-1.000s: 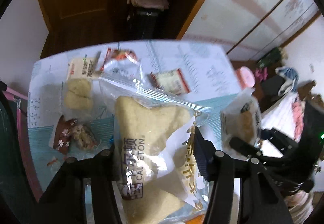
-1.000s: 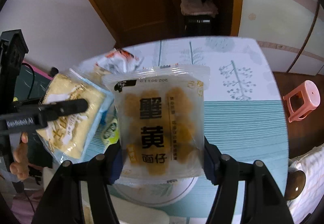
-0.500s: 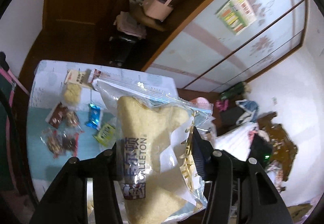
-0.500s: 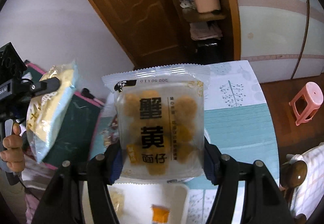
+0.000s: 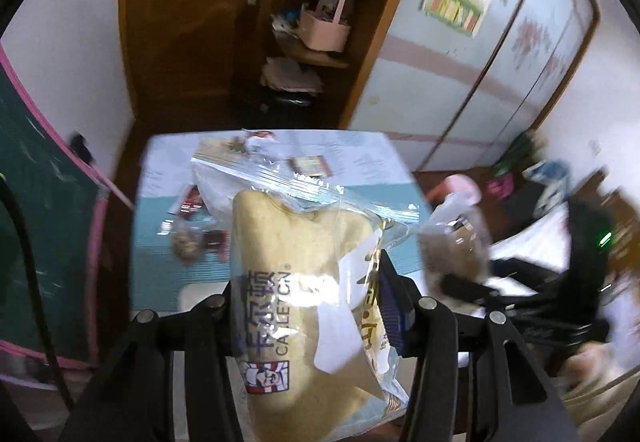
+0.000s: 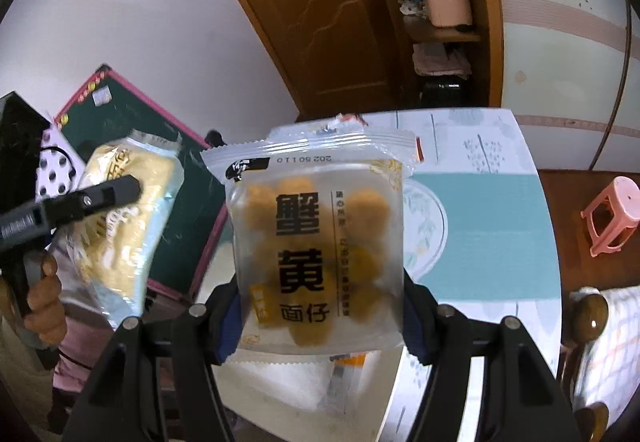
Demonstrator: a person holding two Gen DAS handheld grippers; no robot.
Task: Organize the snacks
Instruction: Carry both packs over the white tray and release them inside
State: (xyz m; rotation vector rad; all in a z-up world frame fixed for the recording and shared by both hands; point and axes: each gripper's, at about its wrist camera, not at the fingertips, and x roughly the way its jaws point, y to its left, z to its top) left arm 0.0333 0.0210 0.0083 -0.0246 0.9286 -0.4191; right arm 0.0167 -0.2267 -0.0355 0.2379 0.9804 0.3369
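Observation:
My left gripper (image 5: 310,294) is shut on a pale bread packet (image 5: 288,242) with blue lettering, held upright above the table. In the right wrist view the same bread packet (image 6: 128,210) hangs at the left, with one black finger (image 6: 108,194) across it. My right gripper (image 6: 320,306) is shut on a clear packet of orange-brown balls (image 6: 316,226) with large black characters. That packet (image 5: 452,238) shows blurred at the right of the left wrist view. Below lies a white tray (image 6: 280,382) holding an orange packet (image 6: 348,362).
Several small snacks (image 5: 188,238) lie on the teal-and-white tablecloth (image 5: 160,210). A green chalkboard (image 6: 160,146) leans at the table's left. A pink stool (image 6: 612,218) stands on the floor to the right. A person's hand (image 6: 44,294) grips the left handle.
Both grippers have risen with their packets still held, so the table looks smaller and lower. The bread packet has swung out to the left of the other packet.

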